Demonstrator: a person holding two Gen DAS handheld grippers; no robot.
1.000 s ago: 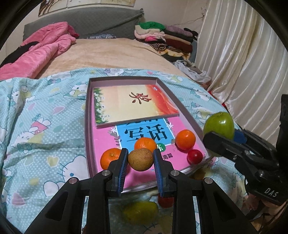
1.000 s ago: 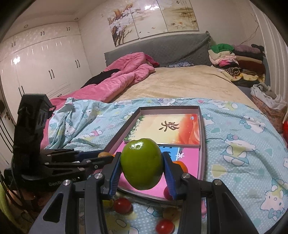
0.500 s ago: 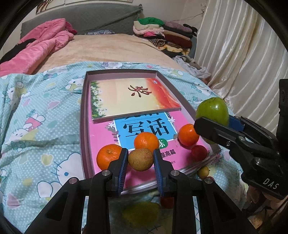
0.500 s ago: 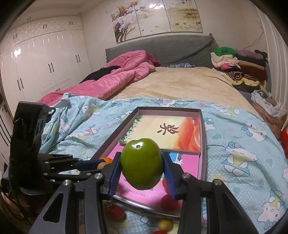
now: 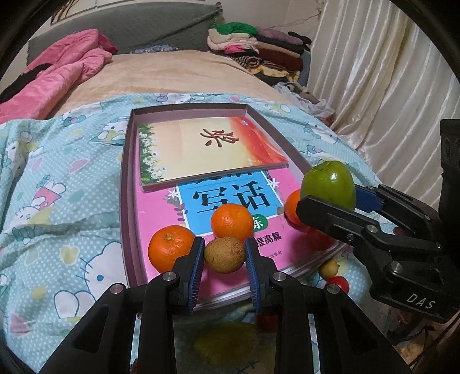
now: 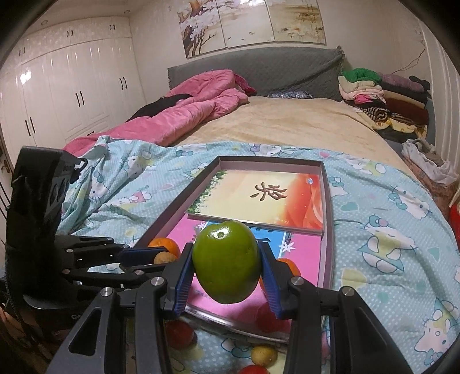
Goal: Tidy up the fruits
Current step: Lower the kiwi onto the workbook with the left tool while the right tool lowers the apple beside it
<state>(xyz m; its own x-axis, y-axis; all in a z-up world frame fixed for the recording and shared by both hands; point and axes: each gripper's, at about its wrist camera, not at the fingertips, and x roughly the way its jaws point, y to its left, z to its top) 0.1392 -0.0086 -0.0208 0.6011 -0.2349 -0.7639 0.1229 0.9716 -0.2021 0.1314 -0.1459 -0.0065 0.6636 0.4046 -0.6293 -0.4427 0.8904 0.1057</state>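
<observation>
We hold two grippers over a shallow pink-walled tray (image 5: 124, 184) lying on a bed. Our left gripper (image 5: 224, 256) is clamped on a small brown, rough-skinned fruit (image 5: 225, 255); our right gripper (image 6: 226, 263) is clamped on a smooth, glossy green fruit (image 6: 225, 261), both raised above the tray's near end. Only the left wrist view shows the three oranges plainly: one (image 5: 170, 248) at the tray's near left, one (image 5: 231, 221) just behind the brown fruit, a third (image 5: 291, 205) partly hidden by the right gripper's finger. It alone shows the cream pleated curtain (image 5: 373, 86). Only the right wrist view shows the white wardrobe doors (image 6: 72, 95) and the painted wall panels (image 6: 250, 23). Inside the tray lie a glossy pink book (image 5: 230, 201) and, overlapping its far part, a yellow-and-orange book (image 5: 207, 149). Small red and yellow fruits (image 6: 263, 355) sit on the spotted turquoise cartoon-print sheet (image 5: 57, 201) below the tray's near edge, partly blocked by our black fingers. Beyond: a beige blanket (image 6: 273, 120), a crumpled pink quilt (image 6: 187, 115), a stack of folded clothes (image 6: 382, 95) and a grey quilted headboard (image 6: 258, 69).
</observation>
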